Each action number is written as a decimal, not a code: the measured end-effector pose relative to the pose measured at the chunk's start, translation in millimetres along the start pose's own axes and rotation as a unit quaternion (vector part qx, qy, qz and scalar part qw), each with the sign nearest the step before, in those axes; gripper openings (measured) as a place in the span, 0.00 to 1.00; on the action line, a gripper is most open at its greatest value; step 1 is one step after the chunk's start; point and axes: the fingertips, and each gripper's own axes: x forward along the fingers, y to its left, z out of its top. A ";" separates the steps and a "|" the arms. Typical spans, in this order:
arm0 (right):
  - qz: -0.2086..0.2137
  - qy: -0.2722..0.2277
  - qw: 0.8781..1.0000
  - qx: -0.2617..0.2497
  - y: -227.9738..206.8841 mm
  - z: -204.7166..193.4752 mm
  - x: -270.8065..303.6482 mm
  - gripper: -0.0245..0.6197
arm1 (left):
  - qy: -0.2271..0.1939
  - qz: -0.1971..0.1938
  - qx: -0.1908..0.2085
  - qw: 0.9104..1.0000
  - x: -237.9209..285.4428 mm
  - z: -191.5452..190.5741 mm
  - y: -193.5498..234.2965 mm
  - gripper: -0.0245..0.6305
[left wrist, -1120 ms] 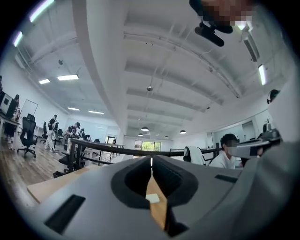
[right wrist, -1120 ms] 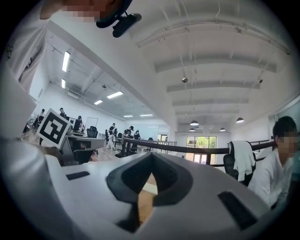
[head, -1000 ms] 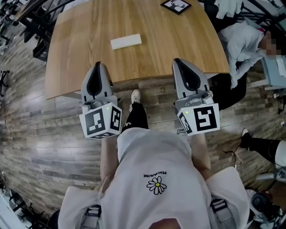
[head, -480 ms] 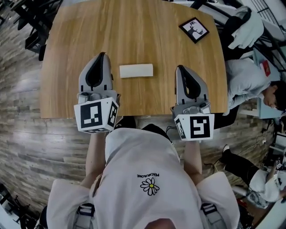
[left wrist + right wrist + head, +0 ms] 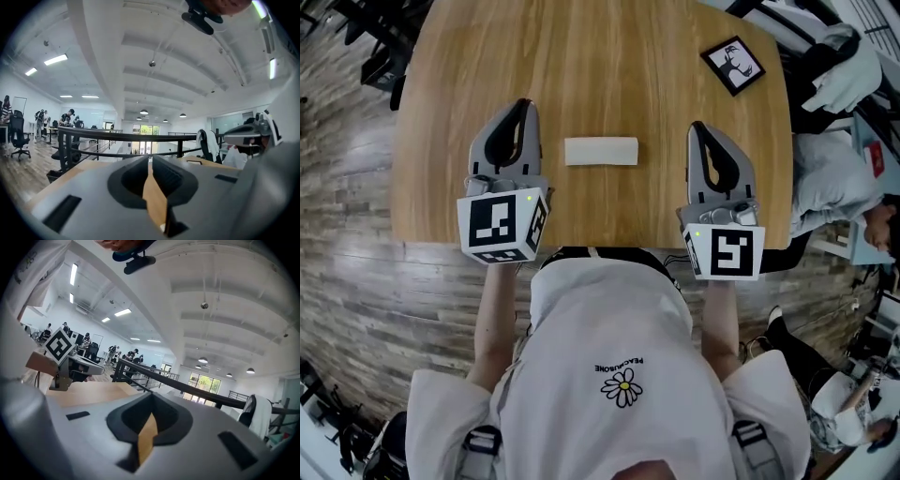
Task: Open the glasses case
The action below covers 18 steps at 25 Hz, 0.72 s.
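**Two closed grippers flank white glasses case on table**

Both grippers sit over the near edge of a wooden table [image 5: 450, 56], pointing away from the person. The left gripper [image 5: 523, 103] has its jaws pressed together with nothing between them; only a sliver of table wood shows below the pads. The right gripper [image 5: 697, 127] is the same: jaws closed, empty. The glasses case [image 5: 601, 151], white, flat and lid down, lies between the two grippers, apart from both, with bare wood all round it.

A black-framed tile [image 5: 732, 66] with a white graphic sits tilted at the far right corner of the table, well apart from the case. Off the right edge of the table is a seated person [image 5: 825, 183] in light clothing. The floor [image 5: 356, 272] is wood plank. The left gripper view shows a black railing [image 5: 117, 137] beyond the table and a chair with a white garment [image 5: 206, 140] draped on it.

Writing: each gripper's marker cube [image 5: 502, 227] carries black-and-white square codes. The wearer's white shirt [image 5: 619, 319] has a daisy print with small lettering, upside down from here, roughly "PEACHURONE".
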 end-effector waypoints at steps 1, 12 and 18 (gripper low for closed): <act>0.008 -0.002 1.000 -0.002 -0.5 0.9 1.7 0.05 | 0.010 0.004 0.002 1.000 -1.5 -6.4 1.1 0.09; 0.245 0.106 0.962 -0.064 55.1 -65.3 36.7 0.33 | 0.197 -0.031 -0.069 0.978 -9.2 -151.3 -27.4 0.27; 0.327 0.162 0.917 -0.158 76.1 -125.5 33.3 0.35 | 0.300 -0.045 -0.093 0.948 -14.0 -222.2 -46.2 0.39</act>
